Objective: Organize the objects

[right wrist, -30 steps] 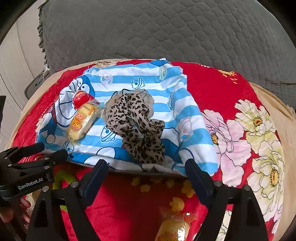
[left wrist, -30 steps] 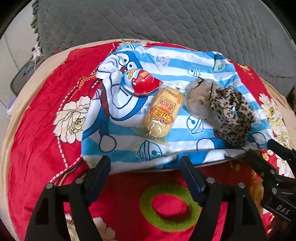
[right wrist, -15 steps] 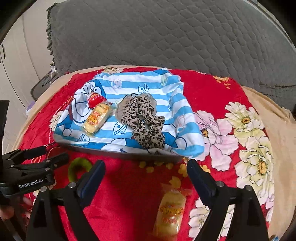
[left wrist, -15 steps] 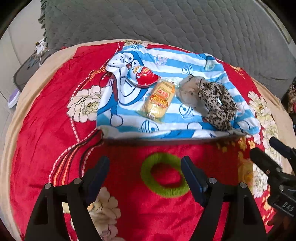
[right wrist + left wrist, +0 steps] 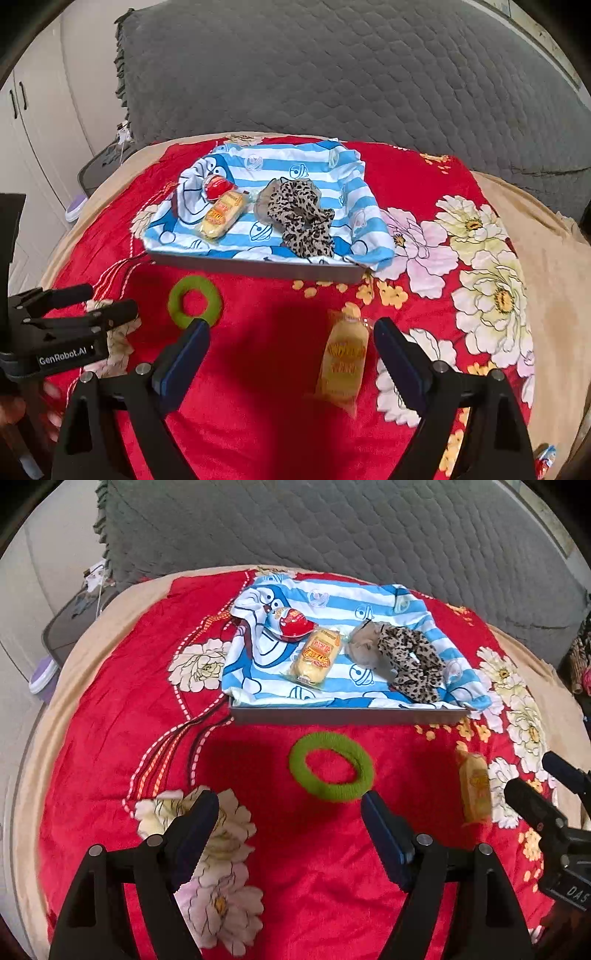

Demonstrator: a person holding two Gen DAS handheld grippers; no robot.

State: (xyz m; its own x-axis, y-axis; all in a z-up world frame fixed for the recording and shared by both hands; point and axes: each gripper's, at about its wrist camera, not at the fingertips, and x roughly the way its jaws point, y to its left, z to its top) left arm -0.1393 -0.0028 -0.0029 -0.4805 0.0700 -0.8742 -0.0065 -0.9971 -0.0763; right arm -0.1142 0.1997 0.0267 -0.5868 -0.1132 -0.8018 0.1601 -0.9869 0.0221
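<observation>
A grey tray (image 5: 343, 716) (image 5: 258, 267) lined with a blue-striped cartoon cloth holds a red egg-shaped pack (image 5: 291, 622) (image 5: 217, 184), a yellow wrapped cake (image 5: 316, 657) (image 5: 221, 216) and a leopard scrunchie (image 5: 410, 661) (image 5: 301, 218). A green hair ring (image 5: 330, 771) (image 5: 194, 301) lies on the red blanket in front of the tray. A second yellow cake (image 5: 474, 788) (image 5: 343, 365) lies to its right. My left gripper (image 5: 288, 834) is open and empty, just short of the ring. My right gripper (image 5: 291, 354) is open and empty, the cake between its fingers.
The red floral blanket (image 5: 122, 716) (image 5: 480, 258) covers a round beige surface. A grey quilted cushion (image 5: 332, 528) (image 5: 332, 74) rises behind. White cupboards (image 5: 33, 122) stand at the left. Each gripper shows at the edge of the other's view.
Both grippers have drawn back from the tray toward me. The green ring and the second cake have come fully into view. Nothing was picked up.
</observation>
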